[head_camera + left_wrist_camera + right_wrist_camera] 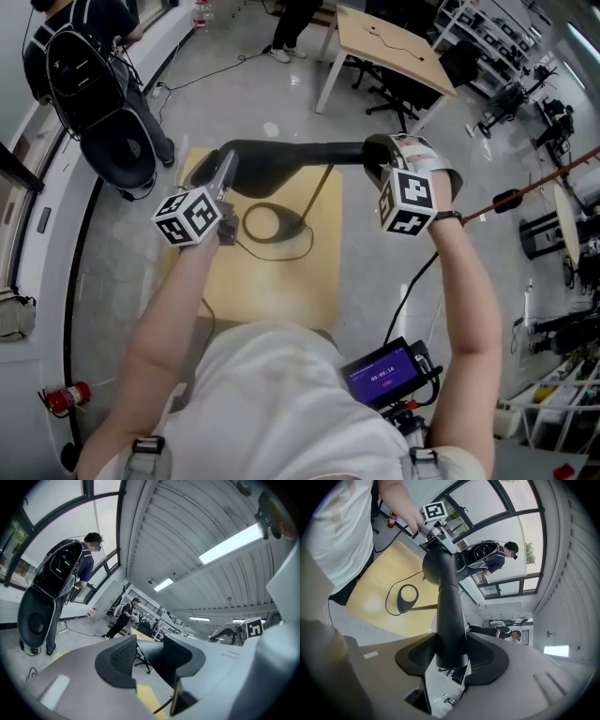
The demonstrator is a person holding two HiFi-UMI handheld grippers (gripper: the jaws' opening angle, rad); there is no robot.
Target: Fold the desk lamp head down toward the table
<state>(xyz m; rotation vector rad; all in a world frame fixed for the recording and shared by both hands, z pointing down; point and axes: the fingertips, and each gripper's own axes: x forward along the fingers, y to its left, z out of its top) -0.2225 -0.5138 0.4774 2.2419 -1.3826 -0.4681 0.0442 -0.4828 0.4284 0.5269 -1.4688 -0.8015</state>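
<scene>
The lamp head (pixel 449 611) between the right gripper's (pixel 451 657) fingers is plain matt black. The pads (pixel 416 657) on either side of it are black with a fine ribbed texture, set on pale grey bodies. The left gripper (pixel 149 654) shows the same grey and black. The marker cube (pixel 192 217) behind its fingers is white with black squares. Beyond the fingertips, the table (pixel 281 281) is pale yellow wood and the lamp base (pixel 401 604) is black.

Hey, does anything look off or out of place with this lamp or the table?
Nothing stands out. The lamp base sits on the table with its cord looped loosely round it, and nothing looks spilled or broken. The right gripper is clamped on the lamp head; the left gripper is open and empty.
</scene>
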